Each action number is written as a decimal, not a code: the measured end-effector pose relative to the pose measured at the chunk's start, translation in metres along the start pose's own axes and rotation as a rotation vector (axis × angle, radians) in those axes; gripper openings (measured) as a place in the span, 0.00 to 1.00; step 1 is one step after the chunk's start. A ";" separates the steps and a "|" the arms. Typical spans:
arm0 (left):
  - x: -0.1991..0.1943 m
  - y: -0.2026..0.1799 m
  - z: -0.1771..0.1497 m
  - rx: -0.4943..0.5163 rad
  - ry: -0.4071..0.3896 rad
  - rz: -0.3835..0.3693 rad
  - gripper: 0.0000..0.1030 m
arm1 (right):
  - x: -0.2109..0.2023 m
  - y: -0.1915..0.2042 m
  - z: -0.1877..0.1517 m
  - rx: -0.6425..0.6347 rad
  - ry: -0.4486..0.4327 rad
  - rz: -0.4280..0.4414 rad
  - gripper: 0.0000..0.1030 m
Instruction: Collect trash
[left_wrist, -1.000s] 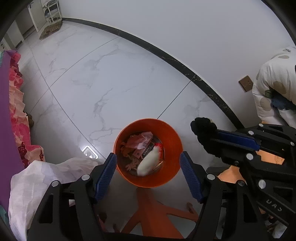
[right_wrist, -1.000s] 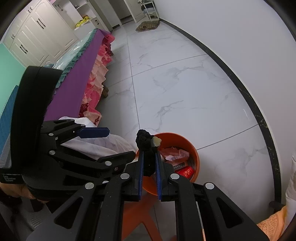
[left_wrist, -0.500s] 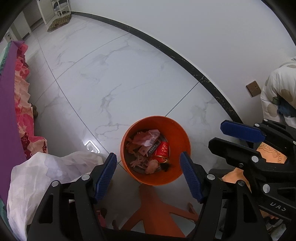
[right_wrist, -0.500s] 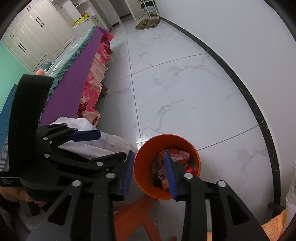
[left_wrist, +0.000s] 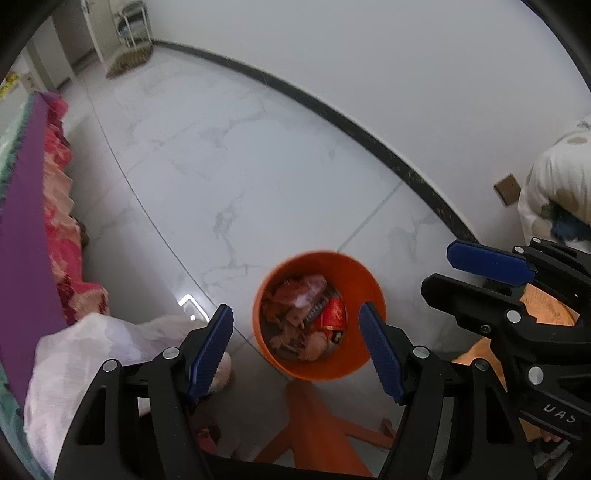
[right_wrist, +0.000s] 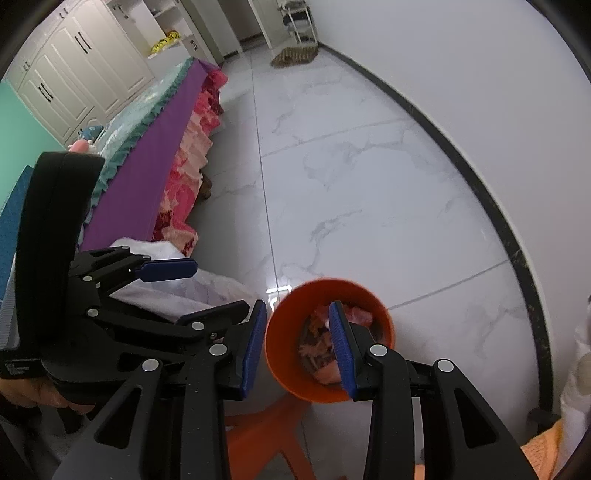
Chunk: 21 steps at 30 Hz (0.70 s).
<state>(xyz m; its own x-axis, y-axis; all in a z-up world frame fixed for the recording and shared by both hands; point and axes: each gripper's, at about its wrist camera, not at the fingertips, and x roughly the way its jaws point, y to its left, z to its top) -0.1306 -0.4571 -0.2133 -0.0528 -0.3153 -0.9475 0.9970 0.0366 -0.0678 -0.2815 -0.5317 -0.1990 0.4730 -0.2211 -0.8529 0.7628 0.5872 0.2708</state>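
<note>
Our right gripper hung with its jaws parted and empty, directly above the orange bin, where the trash lay piled. Our left gripper stood wide open and empty over the same bin, neither hand clearly nearer.

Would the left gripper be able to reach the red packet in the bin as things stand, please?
Probably yes. The left gripper hangs open above the orange bin, whose top is uncovered, and the red packet lies on top of the trash; the right gripper stands off to the side.
</note>
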 end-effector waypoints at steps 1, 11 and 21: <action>-0.010 0.002 0.001 -0.005 -0.036 0.018 0.69 | -0.007 0.005 0.003 -0.010 -0.029 -0.005 0.36; -0.125 0.042 -0.018 -0.129 -0.381 0.215 0.79 | -0.066 0.074 0.034 -0.141 -0.257 0.091 0.51; -0.242 0.100 -0.108 -0.380 -0.684 0.548 0.84 | -0.110 0.198 0.050 -0.360 -0.484 0.268 0.78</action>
<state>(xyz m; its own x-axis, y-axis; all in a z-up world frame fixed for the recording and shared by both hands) -0.0246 -0.2748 -0.0241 0.5800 -0.6448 -0.4978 0.7824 0.6110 0.1202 -0.1608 -0.4299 -0.0297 0.8349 -0.3065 -0.4571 0.4356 0.8757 0.2084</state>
